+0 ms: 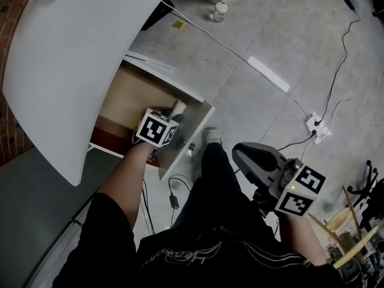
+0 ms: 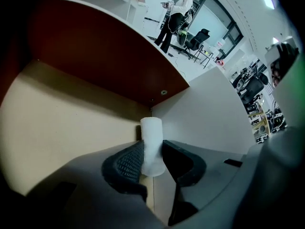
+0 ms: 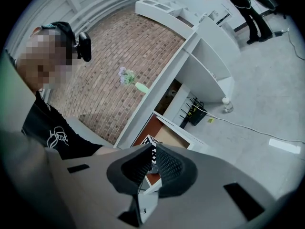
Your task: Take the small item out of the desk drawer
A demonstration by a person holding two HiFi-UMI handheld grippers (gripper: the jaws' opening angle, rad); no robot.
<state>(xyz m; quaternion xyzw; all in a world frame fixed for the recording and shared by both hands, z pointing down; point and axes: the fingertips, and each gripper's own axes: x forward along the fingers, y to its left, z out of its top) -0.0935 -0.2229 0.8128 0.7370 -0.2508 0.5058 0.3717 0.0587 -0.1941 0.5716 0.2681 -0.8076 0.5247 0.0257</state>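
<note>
The desk drawer [image 1: 129, 95] stands pulled open under the white curved desk top [image 1: 72, 59]; it has a pale wood floor and a white front panel [image 1: 186, 140]. My left gripper [image 1: 173, 115] reaches into the drawer's right front corner. It is shut on a small white cylinder [image 2: 151, 128], which stands upright between the ribbed pads [image 2: 128, 162] close to the drawer's white wall [image 2: 205, 113]. In the head view the cylinder's top [image 1: 179, 107] shows just past the marker cube. My right gripper [image 1: 241, 153] hangs over the floor to the right, jaws together and empty [image 3: 152, 151].
A shoe [image 1: 212, 137] stands on the grey floor just right of the drawer front. A white cable runs across the floor to a power strip [image 1: 316, 125]. A small bottle [image 1: 221, 11] sits on the floor farther off. A person [image 2: 174, 18] stands far back in the room.
</note>
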